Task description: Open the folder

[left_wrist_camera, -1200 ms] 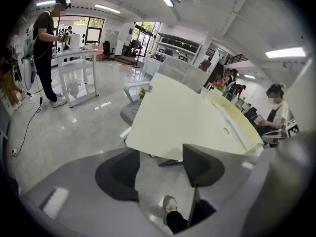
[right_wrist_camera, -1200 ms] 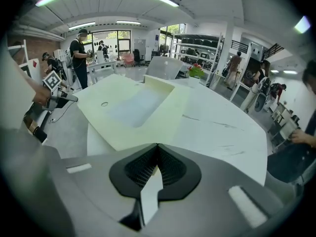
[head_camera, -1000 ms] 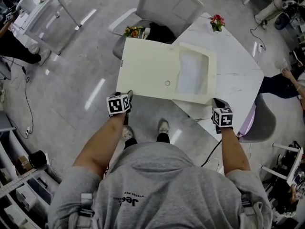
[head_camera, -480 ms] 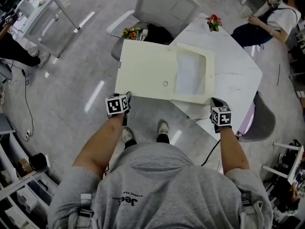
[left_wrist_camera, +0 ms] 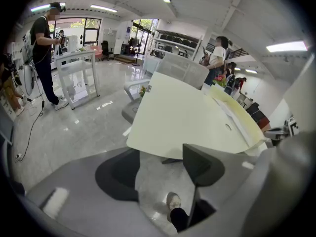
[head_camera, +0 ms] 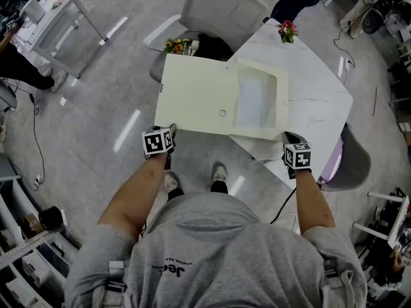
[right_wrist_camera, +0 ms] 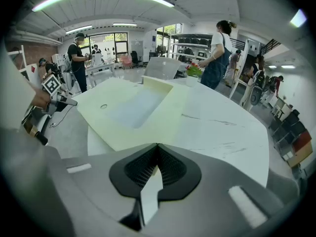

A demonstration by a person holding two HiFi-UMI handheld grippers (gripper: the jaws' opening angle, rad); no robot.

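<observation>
- Both our forearms are bare and stretched forward from the grey sweatshirt [head_camera: 225, 249], one gripper at each near corner of the folder [head_camera: 205, 95].
- The left gripper [head_camera: 172, 131] sits at the folder's near left corner, out past the counter's near left edge and over the floor. Its pads [left_wrist_camera: 202, 164] are spread wide, with only floor and a shoe showing between them, so it's not clamping anything. The folder's near edge runs right past its tips.
- The right gripper [head_camera: 290, 136] is at the folder's near right corner, over the counter's near edge. Its jaws are squeezed together, and a thin pale sliver between them looks like the folder's corner, so we're calling that a pinch on the folder.
- The folder is cream and lies flat. Its right half is over the counter [head_camera: 321, 101] and its left half hangs off the near left edge. It has a small round hole [head_camera: 222, 113] near the middle and a paler window panel [head_camera: 252, 98] on the right half.
- Writing: the sweatshirt print is too small to read properly, and so is a tiny mark on the folder's left edge. Each gripper's cube carries black-and-white square markers.
- Counts: one folder, two grippers, and two little flower bunches. One bunch [head_camera: 287, 29] is at the counter's far corner and the other [head_camera: 180, 43] is off the counter by the grey chair [head_camera: 225, 8].
</observation>
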